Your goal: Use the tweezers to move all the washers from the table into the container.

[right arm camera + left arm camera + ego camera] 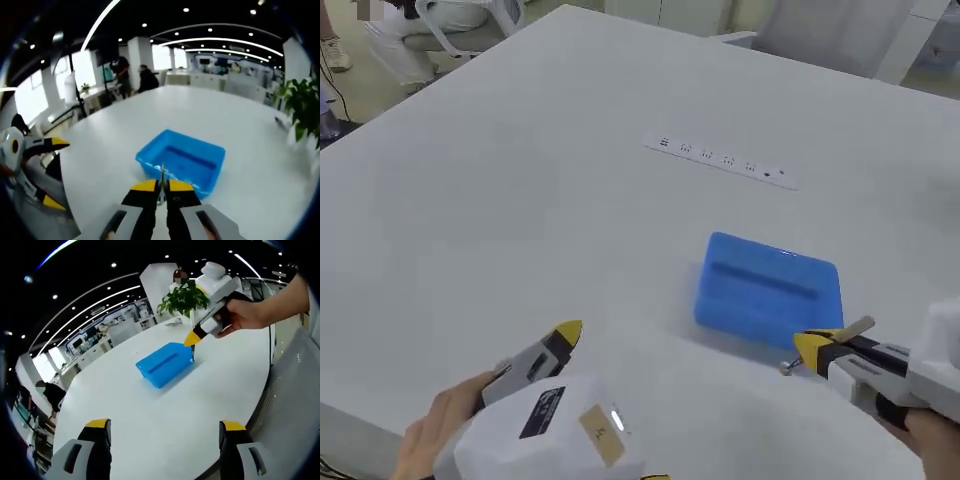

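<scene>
1. Where the right gripper (812,348) comes in low at the right of the head view, its fingers (145,186) are closed on the tweezers (162,172), whose thin tip pokes out past the yellow finger ends.
2. The tweezers' tip points down at the desk (520,200), just beside the near wall of the blue container (760,318). In the head view a small grey speck sits at the tip, too small to say whether it is a washer.
3. The container sits flat on the white desk, open side up. In the right gripper view it lies straight ahead of the closed fingers.
4. The left gripper (165,429) is held by a hand (435,425) at the lower left of the head view, well apart from the container. Its fingers (97,426) stand wide open, with only bare desk between them.
5. In the left gripper view the right gripper, held in the other hand (245,315), tilts down toward a corner of the container.
6. A white power strip (720,160) lies on the desk beyond the container, apart from it.
7. A green plant (185,297) stands at the far end of the desk in the left gripper view.
</scene>
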